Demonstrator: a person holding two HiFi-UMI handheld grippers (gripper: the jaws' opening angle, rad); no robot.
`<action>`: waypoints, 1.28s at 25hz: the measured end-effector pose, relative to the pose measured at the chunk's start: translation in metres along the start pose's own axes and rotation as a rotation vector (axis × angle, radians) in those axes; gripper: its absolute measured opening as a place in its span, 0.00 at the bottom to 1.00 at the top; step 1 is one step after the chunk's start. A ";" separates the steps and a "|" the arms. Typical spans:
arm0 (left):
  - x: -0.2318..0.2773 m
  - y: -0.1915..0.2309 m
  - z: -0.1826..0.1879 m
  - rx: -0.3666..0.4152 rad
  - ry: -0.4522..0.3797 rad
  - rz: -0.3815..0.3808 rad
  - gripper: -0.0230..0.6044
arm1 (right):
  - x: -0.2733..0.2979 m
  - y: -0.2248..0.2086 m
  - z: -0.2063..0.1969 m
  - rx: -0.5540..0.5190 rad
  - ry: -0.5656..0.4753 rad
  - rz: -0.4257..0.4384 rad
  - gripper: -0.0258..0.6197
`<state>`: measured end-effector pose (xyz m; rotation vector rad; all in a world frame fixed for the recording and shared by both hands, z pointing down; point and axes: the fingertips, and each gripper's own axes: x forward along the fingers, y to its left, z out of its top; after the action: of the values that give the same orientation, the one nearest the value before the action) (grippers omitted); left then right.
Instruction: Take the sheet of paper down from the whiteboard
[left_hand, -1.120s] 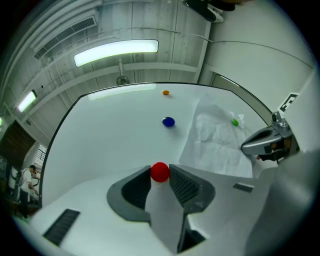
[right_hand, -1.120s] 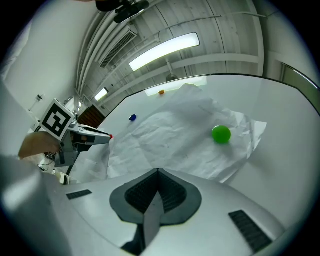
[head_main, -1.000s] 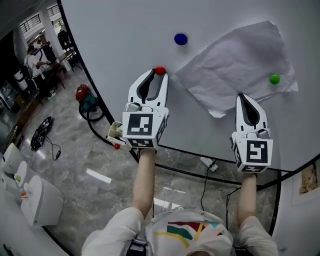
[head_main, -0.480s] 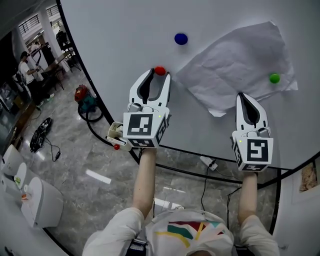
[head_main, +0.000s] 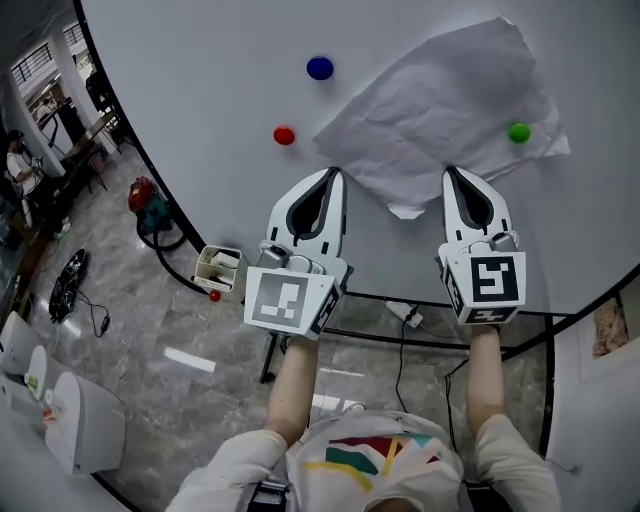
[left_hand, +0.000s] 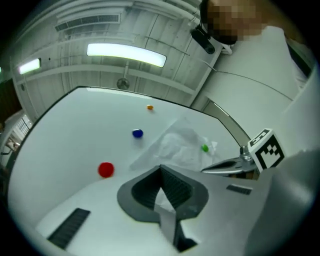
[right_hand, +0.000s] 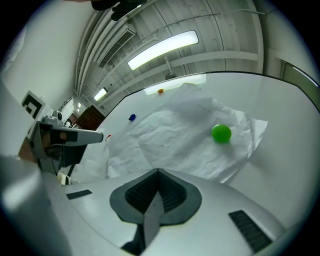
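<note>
A crumpled white sheet of paper hangs on the whiteboard, pinned by a green magnet near its right edge. A red magnet and a blue magnet sit on the bare board left of the sheet. My left gripper is shut and empty, its tip just below the sheet's left corner and right of the red magnet. My right gripper is shut with nothing in it, its tip at the sheet's lower edge. The paper and green magnet lie just ahead of it.
A small orange magnet sits higher up the board. Below the board's black frame hangs a tray of markers. A power strip, a red vacuum cleaner and cables lie on the marble floor.
My left gripper left the red magnet on the board, moved right toward the paper's left corner, and its jaws went from open to shut. The right gripper kept still.
</note>
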<state>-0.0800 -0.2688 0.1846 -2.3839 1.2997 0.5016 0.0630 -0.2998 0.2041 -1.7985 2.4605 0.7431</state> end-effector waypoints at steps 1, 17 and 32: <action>0.008 -0.012 -0.003 -0.009 0.019 -0.030 0.11 | 0.000 0.000 0.000 0.004 0.001 0.002 0.05; 0.038 -0.039 -0.040 -0.007 0.067 0.014 0.23 | -0.003 0.000 0.001 0.023 -0.022 0.044 0.05; 0.019 0.038 -0.010 -0.036 0.056 0.121 0.39 | -0.003 -0.001 0.000 0.009 -0.034 0.066 0.05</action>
<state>-0.1018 -0.3062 0.1782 -2.3743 1.4777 0.5005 0.0648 -0.2975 0.2047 -1.6945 2.5088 0.7579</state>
